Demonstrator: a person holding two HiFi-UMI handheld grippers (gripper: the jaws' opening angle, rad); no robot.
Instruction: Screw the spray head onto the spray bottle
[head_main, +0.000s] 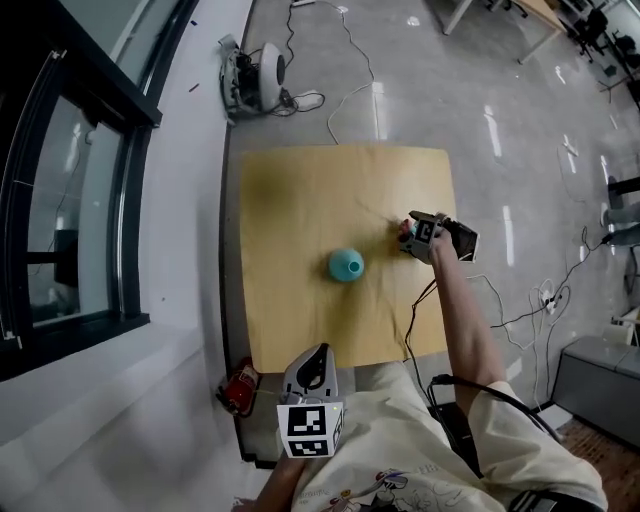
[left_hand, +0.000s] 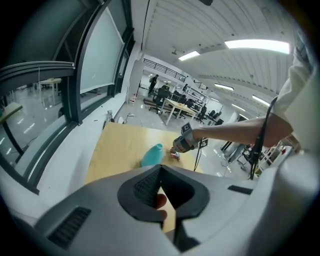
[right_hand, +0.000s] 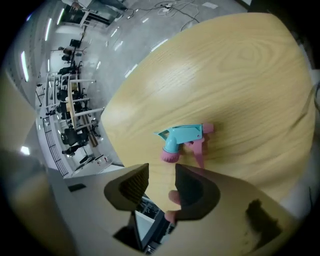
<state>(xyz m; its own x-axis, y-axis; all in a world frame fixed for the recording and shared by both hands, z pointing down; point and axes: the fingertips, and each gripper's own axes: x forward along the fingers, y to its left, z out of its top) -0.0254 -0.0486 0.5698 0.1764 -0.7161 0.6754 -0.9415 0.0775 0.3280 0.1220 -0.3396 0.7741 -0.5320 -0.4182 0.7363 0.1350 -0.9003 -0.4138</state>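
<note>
Teal spray bottle (head_main: 346, 265) upright on table (head_main: 300, 200), spray head (right_hand: 184, 140) lying before spread right hand-held gripper (right_hand: 161, 173), left hand-held gripper (left_hand: 161, 171) closed

Site type: an open-plan office or lab hall. Reference item: the square wooden table (head_main: 300, 200).

- The table stands on a polished grey floor (head_main: 420, 80) that mirrors the ceiling lighting.
- Left of the table runs a glazed wall with dark frames (head_main: 70, 200).
- Beyond the table's far edge, loose cables (head_main: 350, 95) lie on the floor.
- Further beyond the table, rows of desks (left_hand: 175, 105) and office chairs (left_hand: 162, 94) stand under strip lights (left_hand: 257, 46).
- Right of the table lies a power strip (head_main: 548, 297).
</note>
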